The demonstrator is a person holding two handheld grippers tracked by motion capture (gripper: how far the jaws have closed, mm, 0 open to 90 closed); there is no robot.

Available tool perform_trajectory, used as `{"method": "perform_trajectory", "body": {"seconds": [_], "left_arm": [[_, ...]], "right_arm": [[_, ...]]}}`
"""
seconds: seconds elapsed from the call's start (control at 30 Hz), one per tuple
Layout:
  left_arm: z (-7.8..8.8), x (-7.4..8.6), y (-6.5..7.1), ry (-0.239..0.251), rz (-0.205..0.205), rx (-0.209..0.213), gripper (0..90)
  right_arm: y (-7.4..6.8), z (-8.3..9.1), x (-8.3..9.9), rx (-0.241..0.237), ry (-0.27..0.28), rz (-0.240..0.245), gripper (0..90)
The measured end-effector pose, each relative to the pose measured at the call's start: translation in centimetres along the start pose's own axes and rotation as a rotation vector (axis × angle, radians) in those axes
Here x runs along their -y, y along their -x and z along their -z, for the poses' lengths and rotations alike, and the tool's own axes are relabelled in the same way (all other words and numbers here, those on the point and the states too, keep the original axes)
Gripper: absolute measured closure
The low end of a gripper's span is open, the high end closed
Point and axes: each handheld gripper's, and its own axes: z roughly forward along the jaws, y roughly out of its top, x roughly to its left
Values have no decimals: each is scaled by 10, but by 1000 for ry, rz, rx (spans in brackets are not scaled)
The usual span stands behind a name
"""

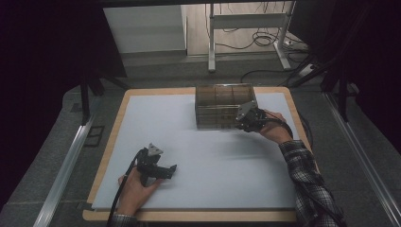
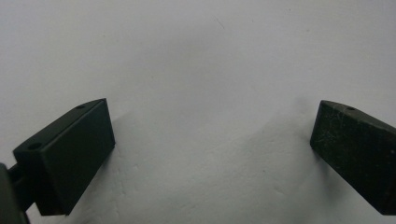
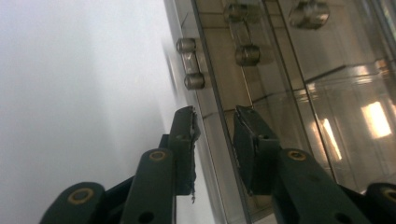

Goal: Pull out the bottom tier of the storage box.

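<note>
Smoky clear-plastic compartment box (image 1: 222,106) at far right of white worktop (image 1: 189,156), right tongs (image 3: 215,122) pinching its near-right wall edge, left tongs (image 2: 210,149) spread wide, empty, resting near-left on worktop.

The box (image 1: 225,106) is clear, smoke-tinted plastic, glossy and smooth. The tabletop (image 1: 198,156) is matt white with a pale wooden edge. Both grippers' jaws are matt black plastic.

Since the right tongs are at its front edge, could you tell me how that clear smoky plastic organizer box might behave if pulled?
The organizer box looks rigid: thin hard walls and dividers. Seemingly empty, it is probably light and may slide easily on the smooth white mat. The right tongs straddle a thin, glossy wall, so slipping seems possible.
</note>
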Motion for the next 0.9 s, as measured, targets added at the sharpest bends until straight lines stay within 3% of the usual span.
{"method": "perform_trajectory", "body": {"seconds": [0.2, 0.23, 0.3, 0.53, 0.77, 0.83, 0.9], "left_arm": [[0, 0, 0, 0, 0, 0, 0], [0, 0, 0, 0, 0, 0, 0], [0, 0, 0, 0, 0, 0, 0], [0, 0, 0, 0, 0, 0, 0], [0, 0, 0, 0, 0, 0, 0], [0, 0, 0, 0, 0, 0, 0], [0, 0, 0, 0, 0, 0, 0]], "right_arm": [[12, -5, 5, -52, -7, 3, 723], [13, -5, 5, -43, -21, 7, 727], [16, -9, 6, -75, -17, 9, 738], [22, -19, 8, -128, -46, 53, 770], [27, -21, 11, -154, -29, 34, 823], [30, -21, 12, -198, -18, 39, 842], [31, -20, 12, -207, -23, 35, 845]]}}
